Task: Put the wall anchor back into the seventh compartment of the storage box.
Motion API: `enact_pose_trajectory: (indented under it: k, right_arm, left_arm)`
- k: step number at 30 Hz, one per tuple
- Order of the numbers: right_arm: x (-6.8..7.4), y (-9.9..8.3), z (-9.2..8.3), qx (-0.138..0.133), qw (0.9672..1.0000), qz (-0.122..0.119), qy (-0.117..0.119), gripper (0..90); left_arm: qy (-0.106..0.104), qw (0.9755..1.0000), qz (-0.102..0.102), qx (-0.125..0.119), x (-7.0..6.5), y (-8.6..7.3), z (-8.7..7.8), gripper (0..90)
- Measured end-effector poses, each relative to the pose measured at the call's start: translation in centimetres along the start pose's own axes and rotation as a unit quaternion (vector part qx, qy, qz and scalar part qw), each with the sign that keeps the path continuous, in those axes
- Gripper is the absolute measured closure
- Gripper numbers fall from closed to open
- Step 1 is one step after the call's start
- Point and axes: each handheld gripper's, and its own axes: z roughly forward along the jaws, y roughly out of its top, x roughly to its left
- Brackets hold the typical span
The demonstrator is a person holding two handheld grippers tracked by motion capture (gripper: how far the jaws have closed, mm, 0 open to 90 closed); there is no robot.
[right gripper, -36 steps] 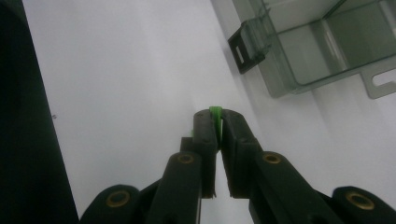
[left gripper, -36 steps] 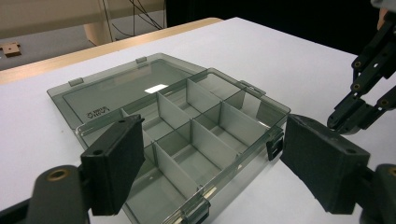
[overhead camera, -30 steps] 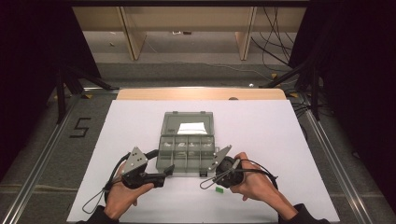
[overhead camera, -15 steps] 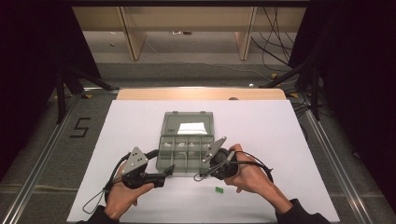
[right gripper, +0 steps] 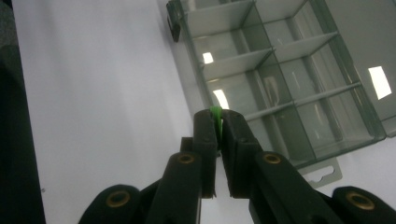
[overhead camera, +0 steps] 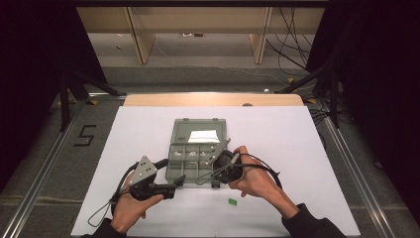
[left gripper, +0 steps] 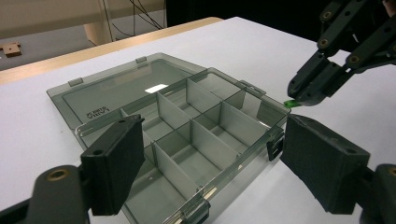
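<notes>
A white bench (overhead camera: 307, 148) in a dark room holds an open, empty grey compartment box (overhead camera: 195, 148). Left tongs (left gripper: 205, 172) gape; right tongs (right gripper: 217, 122) pinch a green piece (right gripper: 215, 116).

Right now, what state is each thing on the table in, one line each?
Compartment box: lid open and laid flat, compartments look empty.
Left tongs: open, astride the box's near corner.
Right tongs: shut on a small green piece, over the box's edge.
Second green piece: lying loose on the white tabletop.
</notes>
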Motion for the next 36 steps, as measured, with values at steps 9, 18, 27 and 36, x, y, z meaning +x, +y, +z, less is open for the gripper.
enact_pose_trajectory:
  k: [9, 18, 27, 36]
  right_arm:
    - [-0.8, 1.5, 1.2, -0.005, 0.9999, 0.004, -0.009, 85.1]
    - [-1.4, 1.9, 2.8, 0.004, 0.9999, 0.009, -0.014, 85.0]
    - [-1.9, 2.2, 4.2, 0.010, 0.9998, 0.007, -0.015, 85.0]
    - [-2.0, 2.3, 5.4, 0.021, 0.9997, 0.005, -0.011, 85.0]
  left_arm:
    - [-0.001, 1.0000, -0.001, -0.001, 0.0, 0.0, 0.0, 20.3]
    - [-0.003, 1.0000, -0.003, -0.004, 0.0, 0.0, 0.0, 20.3]
    - [-0.002, 0.9999, 0.011, -0.001, 0.2, 0.0, 0.0, 20.3]
    - [-0.005, 1.0000, -0.005, -0.005, 0.1, 0.0, 0.1, 20.3]
